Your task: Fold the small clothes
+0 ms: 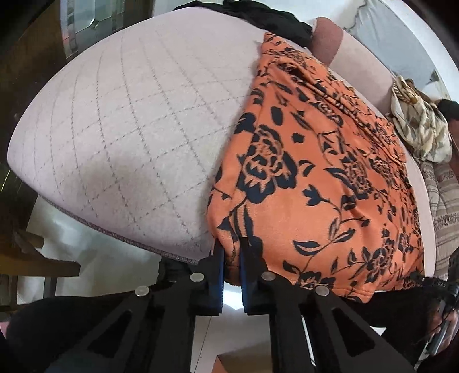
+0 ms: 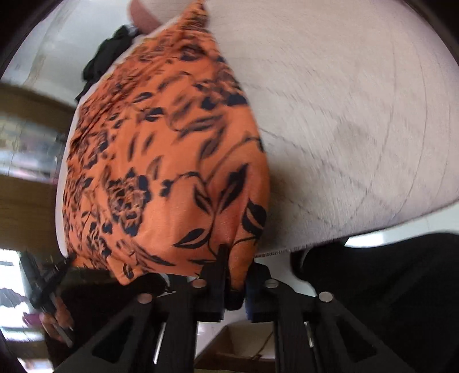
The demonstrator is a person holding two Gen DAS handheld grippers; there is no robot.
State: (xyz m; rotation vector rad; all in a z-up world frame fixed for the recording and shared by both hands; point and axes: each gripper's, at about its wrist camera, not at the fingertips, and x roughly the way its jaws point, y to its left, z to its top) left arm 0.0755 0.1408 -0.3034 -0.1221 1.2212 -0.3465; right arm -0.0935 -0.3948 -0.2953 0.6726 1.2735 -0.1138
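An orange garment with a dark floral print (image 1: 324, 172) lies stretched across a pale quilted cushion (image 1: 120, 137). In the left wrist view my left gripper (image 1: 231, 252) is shut on the garment's near left corner, with cloth bunched between its blue pads. In the right wrist view the same garment (image 2: 160, 172) fills the left half, and my right gripper (image 2: 236, 264) is shut on its near right corner at the cushion's front edge. The other gripper and the hand that holds it (image 2: 48, 289) show at the lower left of that view, at the garment's far corner.
A black garment (image 1: 258, 17) lies at the cushion's far end, beside a pinkish cushion (image 1: 330, 37). A beige patterned cloth (image 1: 416, 126) is heaped to the right. Pale floor tiles (image 1: 71, 238) and dark wooden furniture (image 1: 25, 258) lie below the cushion's front edge.
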